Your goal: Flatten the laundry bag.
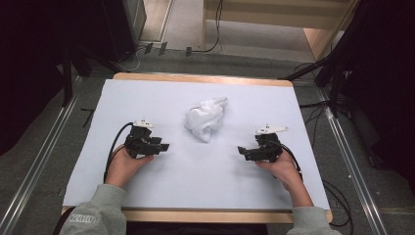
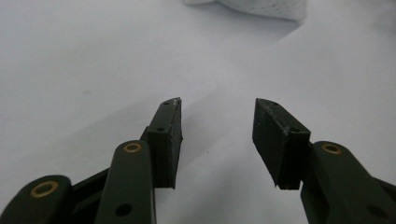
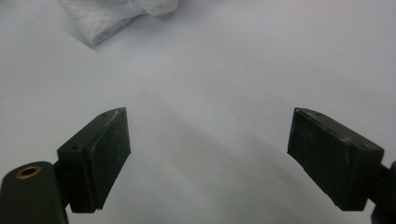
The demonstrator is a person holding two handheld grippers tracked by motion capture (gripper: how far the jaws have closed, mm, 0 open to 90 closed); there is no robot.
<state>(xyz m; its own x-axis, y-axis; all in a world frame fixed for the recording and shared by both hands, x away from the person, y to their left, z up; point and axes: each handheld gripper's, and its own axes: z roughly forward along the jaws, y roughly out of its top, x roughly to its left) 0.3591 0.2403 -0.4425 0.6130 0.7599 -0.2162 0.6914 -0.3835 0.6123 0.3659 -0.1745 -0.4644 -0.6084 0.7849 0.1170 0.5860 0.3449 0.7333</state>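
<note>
Crumpled white cloth [image 1: 205,119] lying in a heap near the middle of the white table [image 1: 147,98], untouched. Left gripper [image 1: 164,146] resting low on the sheet, to the left of the cloth and nearer the person, jaws parted with nothing between them. Right gripper [image 1: 242,150] mirrored to the right of the cloth, jaws spread wide, likewise gripping nothing. Both pointed inward, well apart from the cloth. Probably the approach stage, with no grasp begun. Next: bringing the 2 grippers up to the cloth's edges, finding a corner or fold, then closing on fabric without pinching the sheet beneath.
</note>
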